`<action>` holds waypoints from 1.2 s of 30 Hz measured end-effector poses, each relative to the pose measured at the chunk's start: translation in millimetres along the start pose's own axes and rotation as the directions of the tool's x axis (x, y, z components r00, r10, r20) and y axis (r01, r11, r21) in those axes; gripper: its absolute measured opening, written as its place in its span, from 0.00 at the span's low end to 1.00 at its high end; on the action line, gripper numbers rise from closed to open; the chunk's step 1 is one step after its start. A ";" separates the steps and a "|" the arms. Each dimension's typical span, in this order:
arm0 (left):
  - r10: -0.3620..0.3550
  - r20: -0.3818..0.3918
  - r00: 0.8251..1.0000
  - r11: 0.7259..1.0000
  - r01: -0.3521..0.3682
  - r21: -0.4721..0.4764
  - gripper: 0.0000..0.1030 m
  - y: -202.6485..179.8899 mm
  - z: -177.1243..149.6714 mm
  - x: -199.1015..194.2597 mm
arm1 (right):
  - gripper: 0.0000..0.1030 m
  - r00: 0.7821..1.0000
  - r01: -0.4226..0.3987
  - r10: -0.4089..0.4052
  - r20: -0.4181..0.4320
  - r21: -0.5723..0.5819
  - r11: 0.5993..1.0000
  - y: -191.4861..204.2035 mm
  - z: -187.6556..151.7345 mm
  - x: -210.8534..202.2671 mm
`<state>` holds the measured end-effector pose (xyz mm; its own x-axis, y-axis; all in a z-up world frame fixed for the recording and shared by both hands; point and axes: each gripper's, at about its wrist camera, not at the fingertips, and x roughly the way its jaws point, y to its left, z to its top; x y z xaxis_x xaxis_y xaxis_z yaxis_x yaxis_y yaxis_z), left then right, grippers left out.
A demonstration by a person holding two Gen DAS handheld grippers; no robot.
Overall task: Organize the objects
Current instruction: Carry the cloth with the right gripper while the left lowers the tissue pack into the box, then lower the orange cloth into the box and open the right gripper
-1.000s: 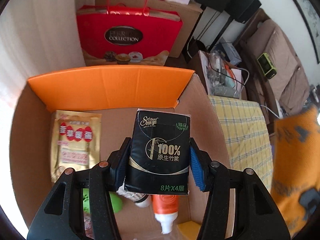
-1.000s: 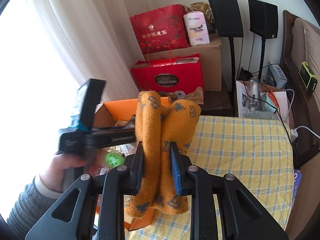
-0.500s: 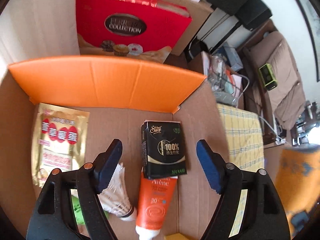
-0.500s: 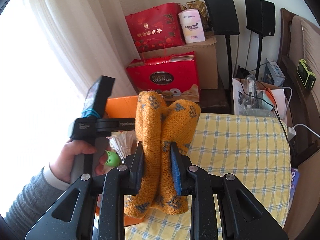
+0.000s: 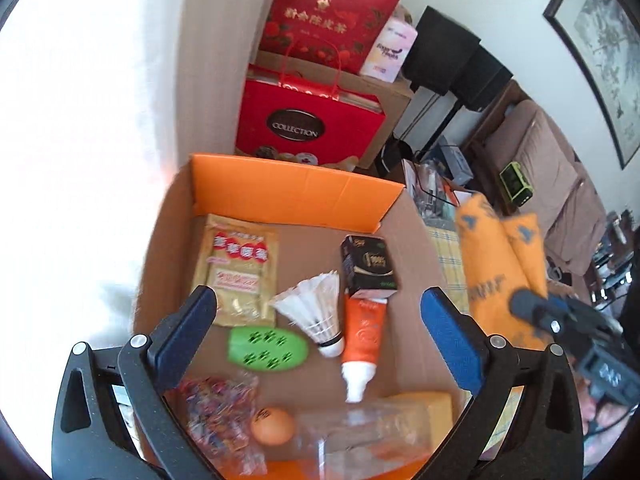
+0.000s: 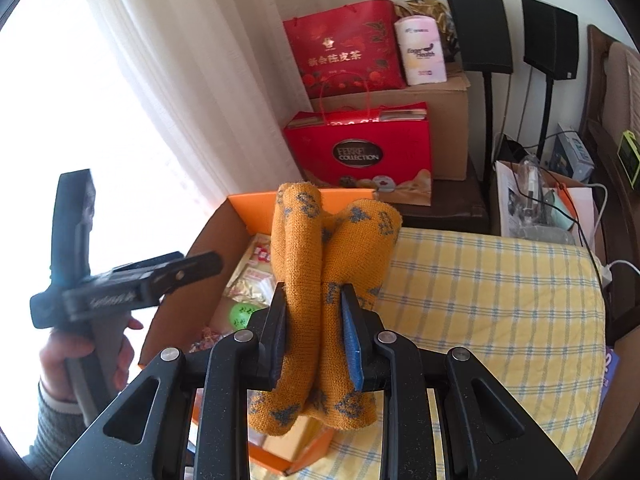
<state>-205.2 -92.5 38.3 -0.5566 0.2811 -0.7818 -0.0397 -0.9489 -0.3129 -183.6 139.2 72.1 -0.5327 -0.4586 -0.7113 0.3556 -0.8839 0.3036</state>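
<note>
An open cardboard box (image 5: 296, 196) with orange flaps holds several items. A black tissue pack (image 5: 369, 265) lies on its floor beside a white shuttlecock (image 5: 316, 307), an orange tube (image 5: 362, 336), a green oval case (image 5: 267, 349) and a gold sachet (image 5: 237, 270). My left gripper (image 5: 318, 312) hovers above them, its jaws opening wide with nothing between them. My right gripper (image 6: 314, 322) is shut on a pair of orange knitted socks (image 6: 332, 248), held up just right of the box (image 6: 240, 216); the socks (image 5: 496, 264) also show at the right of the left wrist view.
The box sits on a yellow checked cloth (image 6: 492, 304). Red gift bags (image 6: 360, 156) and a brown carton (image 6: 444, 120) stand behind it by a white curtain. Black speakers (image 6: 478, 28) and a cluttered bag (image 6: 536, 200) lie at the right. A hand (image 6: 84, 356) holds the left gripper's handle.
My left gripper let go of the black tissue pack, which now lies in the box, then opened wide and pulled up and back. The right gripper still holds the socks.
</note>
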 end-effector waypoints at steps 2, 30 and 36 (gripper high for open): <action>0.008 0.017 1.000 1.000 -0.008 0.003 0.99 6.1 -8.0 -10.7 | 0.24 1.000 0.000 0.000 -0.006 -0.014 1.000 9.1 1.4 10.1; 0.066 0.075 0.995 0.998 -0.068 0.017 0.99 34.6 -56.0 -39.0 | 0.62 0.996 0.074 -0.072 -0.051 0.032 0.997 29.7 -10.4 92.9; 0.093 0.087 0.992 0.993 -0.099 0.066 0.99 19.9 -61.2 -42.3 | 0.70 0.998 0.057 -0.056 -0.022 0.015 0.998 26.9 -12.0 69.8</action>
<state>-131.6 -114.6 32.1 -0.6276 0.1778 -0.7579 -0.0387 -0.9795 -0.1978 -202.0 84.5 23.0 -0.5353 -0.4059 -0.7408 0.3129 -0.9099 0.2725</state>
